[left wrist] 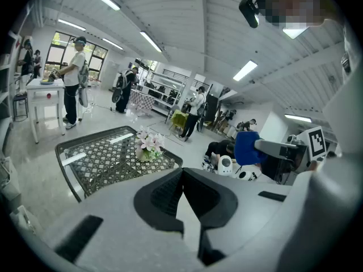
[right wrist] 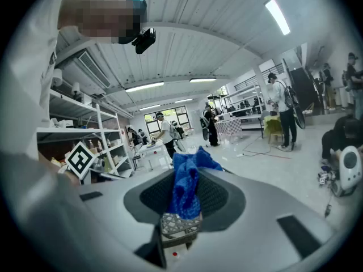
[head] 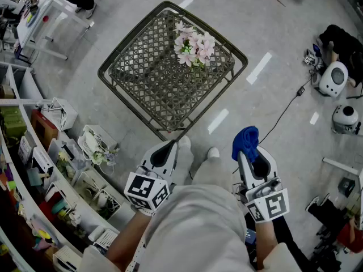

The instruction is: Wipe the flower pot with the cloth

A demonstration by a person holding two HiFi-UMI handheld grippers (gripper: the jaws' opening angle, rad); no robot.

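Right gripper (right wrist: 182,196): jaws pinching the blue cloth (right wrist: 187,177). A bunched fold stands up between the pads and past the tips. Grip looks secure.

Left gripper (left wrist: 182,179): jaws pressed together, nothing between them.

Position of grippers: in the head view both are held close to the person's body, on the near side of the tabletop (head: 142,92) and not over it. Left gripper (head: 170,147) sits just short of the near corner. Right gripper (head: 248,154) sits off to that corner's right, above bare floor, with the cloth (head: 245,139) at its tip.

Flower pot (left wrist: 146,153): standing upright on the lattice tabletop (left wrist: 102,160), pink blooms uppermost. In the head view the pot (head: 194,50) is in the far part of the tabletop, well apart from both grippers. It lies ahead of the cloth and somewhat to its left. The right gripper view does not show it.

Assessment: wiping not yet begun; no contact between cloth and pot. The empty left gripper is lined up slightly closer to the pot. The cloth hand must travel forward and leftward across the tabletop. With its axis vertical, the pot would take the cloth from the side, and the left gripper is free to steady it.
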